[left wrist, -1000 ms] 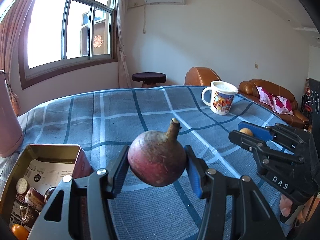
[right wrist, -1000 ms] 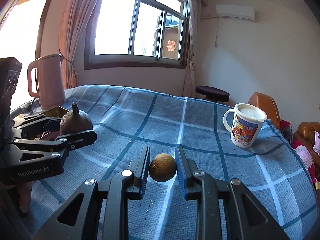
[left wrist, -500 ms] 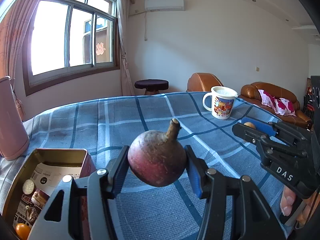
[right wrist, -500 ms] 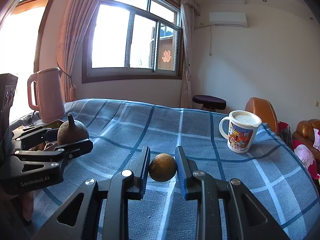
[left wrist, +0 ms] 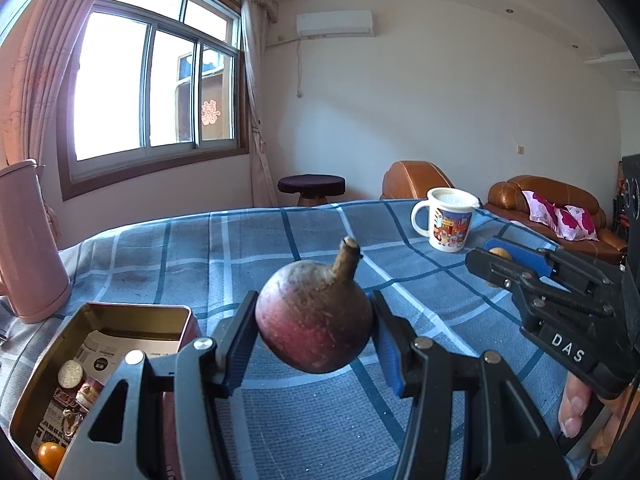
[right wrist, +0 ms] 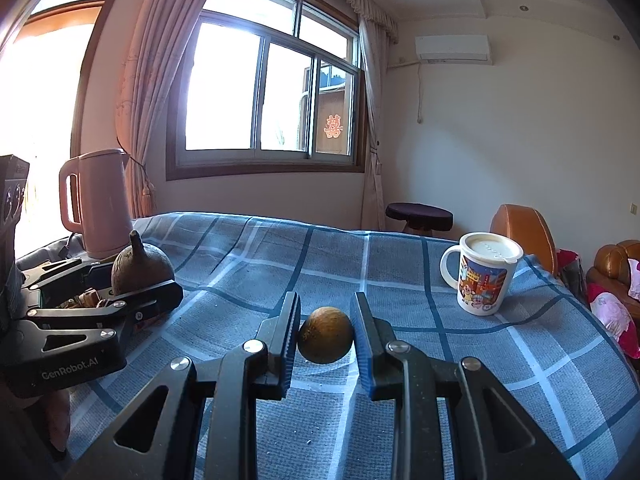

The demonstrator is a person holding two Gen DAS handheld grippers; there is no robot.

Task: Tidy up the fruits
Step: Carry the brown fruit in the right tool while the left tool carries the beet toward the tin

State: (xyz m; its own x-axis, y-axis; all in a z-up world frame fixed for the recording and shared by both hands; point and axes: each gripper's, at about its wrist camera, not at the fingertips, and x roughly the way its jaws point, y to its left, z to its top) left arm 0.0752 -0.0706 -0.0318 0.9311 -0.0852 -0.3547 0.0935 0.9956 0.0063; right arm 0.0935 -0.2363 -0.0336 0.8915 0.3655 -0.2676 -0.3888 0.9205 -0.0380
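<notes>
left wrist view is showing you the left gripper [left wrist: 314, 330] pinching a round, reddish-purple fruit [left wrist: 314, 322] with a rough, speckled skin and a stubby tan stem tilting up to the right. its jaws are spread wide enough to take the fruit's full width, the ribbed blue pads pressing on both sides, and you are holding it in the air above the blue plaid tablecloth [left wrist: 248, 248]. just below and to your left an open rectangular metal tin [left wrist: 182, 320] is sitting on the cloth, with printed paper, small round items and one small orange fruit [left wrist: 50, 453] in its near corner. a smooth pink kettle [left wrist: 28, 240] is standing behind the tin, and a white cartoon-printed mug [left wrist: 450, 224] with a lid is standing on the far right of the cloth.

in the right wrist view your right gripper [right wrist: 326, 336] is closing narrowly on a small, round, dull brown fruit [right wrist: 325, 335], both pads touching it, and you are keeping it just over the woven cloth. the two grippers are hovering side by side, near each other.
</notes>
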